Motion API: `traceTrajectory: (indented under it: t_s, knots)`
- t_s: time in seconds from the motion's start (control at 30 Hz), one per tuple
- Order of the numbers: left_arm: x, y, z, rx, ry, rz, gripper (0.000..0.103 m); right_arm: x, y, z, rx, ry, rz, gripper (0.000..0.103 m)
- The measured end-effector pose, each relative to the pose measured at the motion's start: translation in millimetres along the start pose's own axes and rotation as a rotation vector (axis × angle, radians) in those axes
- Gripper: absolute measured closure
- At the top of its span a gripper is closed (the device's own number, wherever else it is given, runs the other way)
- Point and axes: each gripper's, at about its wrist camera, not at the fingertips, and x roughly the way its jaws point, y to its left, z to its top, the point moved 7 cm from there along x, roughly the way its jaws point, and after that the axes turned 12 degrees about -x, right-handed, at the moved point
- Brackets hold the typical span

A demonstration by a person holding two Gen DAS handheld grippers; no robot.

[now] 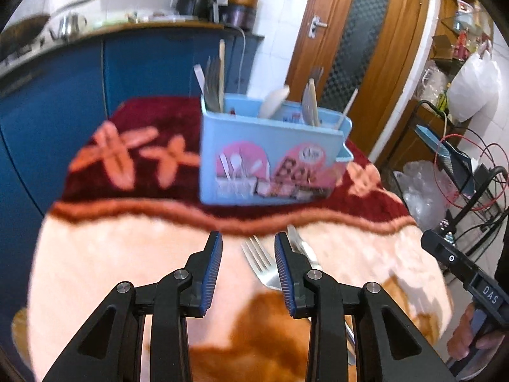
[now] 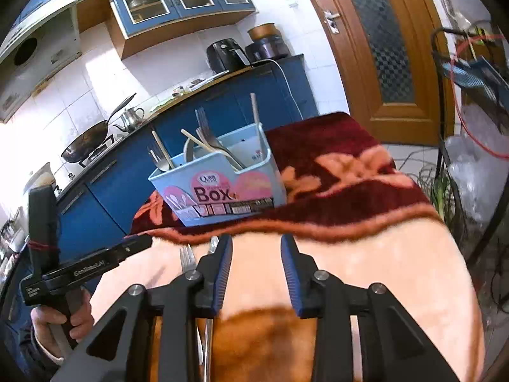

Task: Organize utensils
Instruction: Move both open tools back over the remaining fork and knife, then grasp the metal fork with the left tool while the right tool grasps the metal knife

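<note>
Left gripper (image 1: 248, 248) is hanging part-open and empty over a fork (image 1: 259, 262), evidently bound for the blue utensil box (image 1: 270, 159); right gripper (image 2: 256, 254) likewise is gripping nothing.

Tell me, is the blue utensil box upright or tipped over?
Upright. The blue utensil box stands on its base on the blanket, opening upward, with forks and chopsticks sticking up.

A table is covered by a plush blanket (image 1: 105, 254), dark red with peach flowers at the far side and peach with orange patches nearer. On the red part stands a light blue utensil box (image 1: 270, 159). On the peach part lie a fork (image 1: 259, 259) and, just beside it, another metal utensil (image 1: 300, 245).
</note>
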Motion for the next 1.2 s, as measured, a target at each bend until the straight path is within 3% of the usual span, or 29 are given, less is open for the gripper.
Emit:
traceTrajectory:
  t_s: [0.5,0.93,1.2]
  knots:
    - [55,-1,-27,-0.007,0.151,0.051,0.069,2,-23,-26,0.03,0.045,0.0,0.062]
    - [63,-7,-20,-0.002,0.121,0.043,0.093,6,-34,-36,0.06,0.058,0.006,0.062]
    - [56,-16,-22,0.02,0.114,-0.013,0.098,6,-34,-37,0.058,0.057,0.005,0.062]
